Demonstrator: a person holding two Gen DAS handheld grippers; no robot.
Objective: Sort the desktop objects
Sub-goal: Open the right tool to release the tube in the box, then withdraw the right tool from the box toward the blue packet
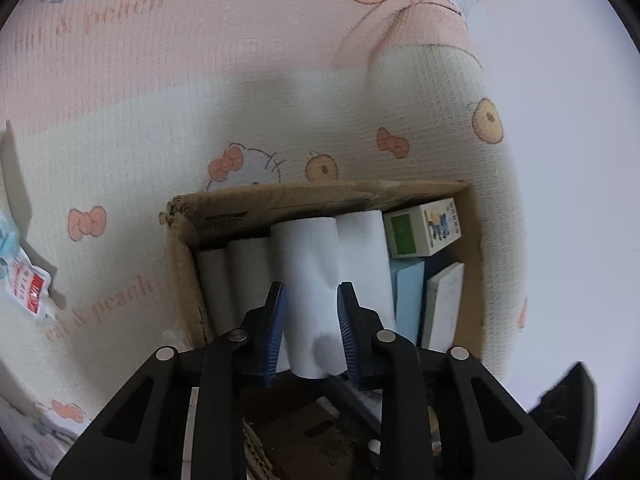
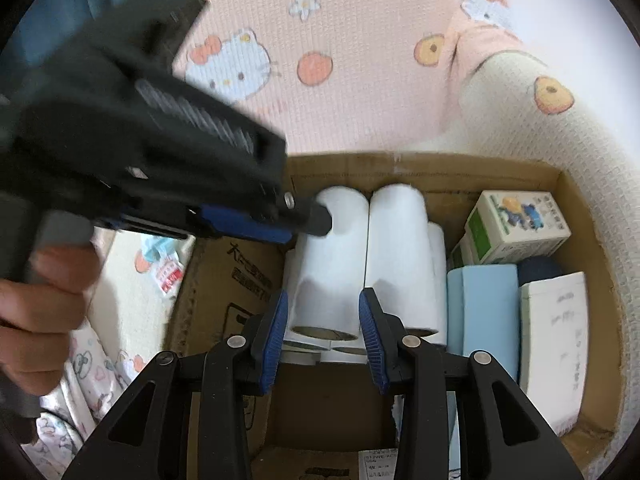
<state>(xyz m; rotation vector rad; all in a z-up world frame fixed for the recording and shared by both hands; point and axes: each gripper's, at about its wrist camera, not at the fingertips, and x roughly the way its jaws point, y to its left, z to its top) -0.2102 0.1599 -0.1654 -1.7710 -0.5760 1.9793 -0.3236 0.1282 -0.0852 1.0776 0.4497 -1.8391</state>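
A white paper roll (image 1: 308, 264) lies on top of other white rolls in an open cardboard box (image 1: 320, 192). My left gripper (image 1: 312, 308) has its blue pads pressed on both sides of this roll. In the right wrist view, my right gripper (image 2: 324, 312) sits tight around the near end of a white roll (image 2: 332, 256) in the same box (image 2: 400, 164). The left gripper (image 2: 320, 218), held by a hand (image 2: 40, 300), reaches in from the upper left. Its tip rests at the far end of what appears to be that same roll.
The right half of the box holds a green-and-white carton (image 2: 516, 224), a light blue box (image 2: 484, 304) and a white box (image 2: 552, 328). The box stands on a pink and cream cat-print cloth (image 1: 160, 120). A red-and-white packet (image 1: 28, 284) lies to its left.
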